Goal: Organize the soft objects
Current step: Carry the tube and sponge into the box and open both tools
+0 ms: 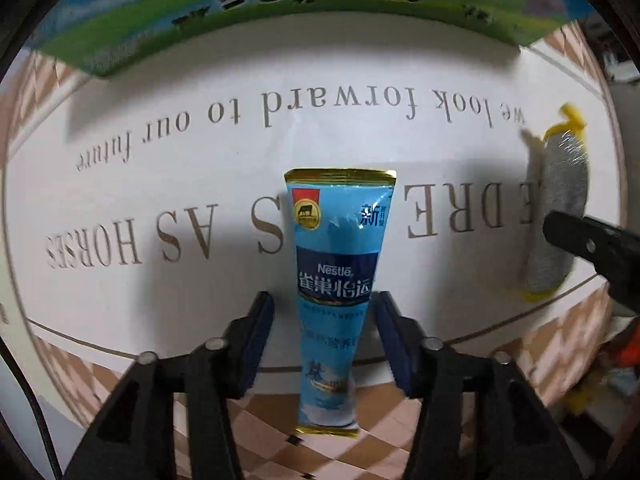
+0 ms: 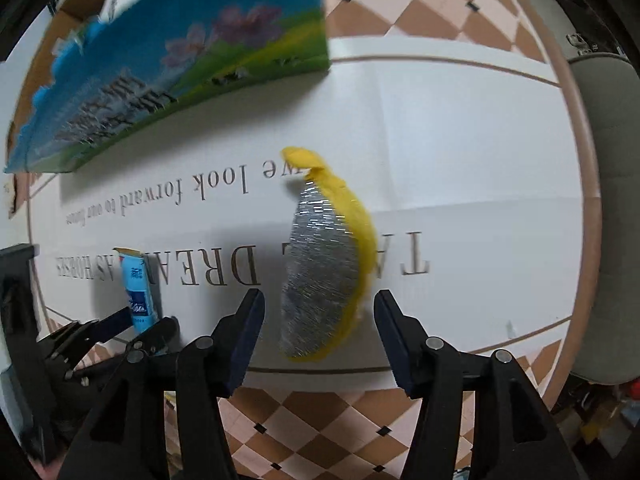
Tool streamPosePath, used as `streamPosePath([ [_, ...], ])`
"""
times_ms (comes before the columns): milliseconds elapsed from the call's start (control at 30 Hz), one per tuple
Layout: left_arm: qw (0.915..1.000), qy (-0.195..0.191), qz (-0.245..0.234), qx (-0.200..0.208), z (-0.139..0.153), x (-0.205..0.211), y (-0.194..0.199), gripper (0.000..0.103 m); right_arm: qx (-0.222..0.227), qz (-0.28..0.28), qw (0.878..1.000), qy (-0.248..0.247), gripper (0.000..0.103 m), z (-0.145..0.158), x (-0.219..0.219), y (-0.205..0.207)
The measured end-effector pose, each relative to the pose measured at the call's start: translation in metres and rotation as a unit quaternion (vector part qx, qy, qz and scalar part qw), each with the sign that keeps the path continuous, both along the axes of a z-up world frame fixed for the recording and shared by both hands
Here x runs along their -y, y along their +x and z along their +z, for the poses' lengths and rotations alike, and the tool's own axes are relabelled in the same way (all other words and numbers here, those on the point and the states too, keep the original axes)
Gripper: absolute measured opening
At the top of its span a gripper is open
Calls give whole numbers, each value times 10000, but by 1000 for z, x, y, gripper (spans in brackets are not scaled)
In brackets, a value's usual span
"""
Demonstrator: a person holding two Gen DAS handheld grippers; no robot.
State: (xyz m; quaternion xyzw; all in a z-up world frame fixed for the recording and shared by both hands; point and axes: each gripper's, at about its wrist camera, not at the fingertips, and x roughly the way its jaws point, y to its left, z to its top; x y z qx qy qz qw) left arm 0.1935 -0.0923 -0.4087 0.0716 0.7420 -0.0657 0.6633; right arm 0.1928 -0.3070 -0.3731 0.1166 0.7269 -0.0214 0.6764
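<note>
Glossy blue foil sachet (image 1: pixel 335 264), glittery silver scouring pad (image 2: pixel 320 276) with yellow sponge backing, matt white tablecloth (image 1: pixel 160 184).

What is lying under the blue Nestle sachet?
The blue Nestle sachet lies on the white printed mat, covering letters between "DRE" and "S"; its near end overhangs checkered floor. The hidden letters cannot be read.

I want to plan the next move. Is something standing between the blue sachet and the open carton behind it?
Nothing visible does. The blue sachet lies between the open left gripper pads, and only bare white mat shows up to the carton. The scouring pad lies off to one side.
</note>
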Motion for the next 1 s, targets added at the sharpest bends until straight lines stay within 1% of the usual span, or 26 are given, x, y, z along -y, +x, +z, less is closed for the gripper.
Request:
streamPosePath([
  [33,10000,13,1,84,2,1,0,24,-82,-6,9999,-114,60,-6,-2,2],
  [67,9999,3,-8,102,3,2,-1,19,-136,3,9996,-239,60,-10,-4,3],
  [100,9999,-38,34,109,4,0,0,17,-167,7,9994,-316,56,-12,-6,4],
  [133,9999,-83,90,114,4,1,-1,16,-173,7,9991,-374,55,-15,-8,3],
  [200,9997,-162,167,121,8,-4,-1,13,-167,2,9988,-450,50,-15,-12,1],
  [267,9994,-211,198,177,14,-14,-4,13,-99,138,9981,-592,47,-13,-17,-3],
  [333,9989,-308,220,280,28,-16,-3,12,-75,207,9981,-575,45,-10,-24,-8],
  [367,9986,-361,231,314,40,-25,0,12,-57,231,9983,-534,45,-8,-25,-9],
  [433,9966,-600,270,504,70,-26,2,12,50,245,9986,-465,44,2,-33,-14],
  [467,9953,-705,280,607,86,-27,4,12,118,268,9987,-429,44,9,-34,-14],
  [533,9922,-899,302,812,120,-27,14,12,329,274,9987,-272,44,34,-33,-16],
  [633,9844,-1208,292,1243,182,-29,34,12,774,323,9965,-41,44,85,-30,-13],
  [667,9823,-1263,259,1359,201,-30,43,12,913,352,9952,9,44,102,-30,-10],
  [700,9808,-1284,233,1447,213,-26,50,12,1104,394,9931,71,44,124,-29,-5],
  [733,9791,-1284,184,1567,229,-27,65,12,1226,416,9915,112,44,138,-27,2],
  [767,9781,-1259,161,1647,236,-23,71,12,1354,452,9897,149,44,153,-29,10],
  [800,9770,-1187,147,1767,250,-27,92,12,1473,480,9877,187,44,170,-31,18],
  [867,9762,-1030,115,1906,261,-31,128,13,1686,522,9840,228,44,197,-28,44],
  [900,9758,-866,109,2003,267,-36,151,13,1797,536,9821,163,44,208,-26,59],
  [967,9770,-661,117,2024,261,-40,175,13,1908,524,9802,19,44,219,-32,84],
  [1000,9791,-560,131,1953,258,-44,191,13,1921,474,9802,-105,44,221,-33,110],
])
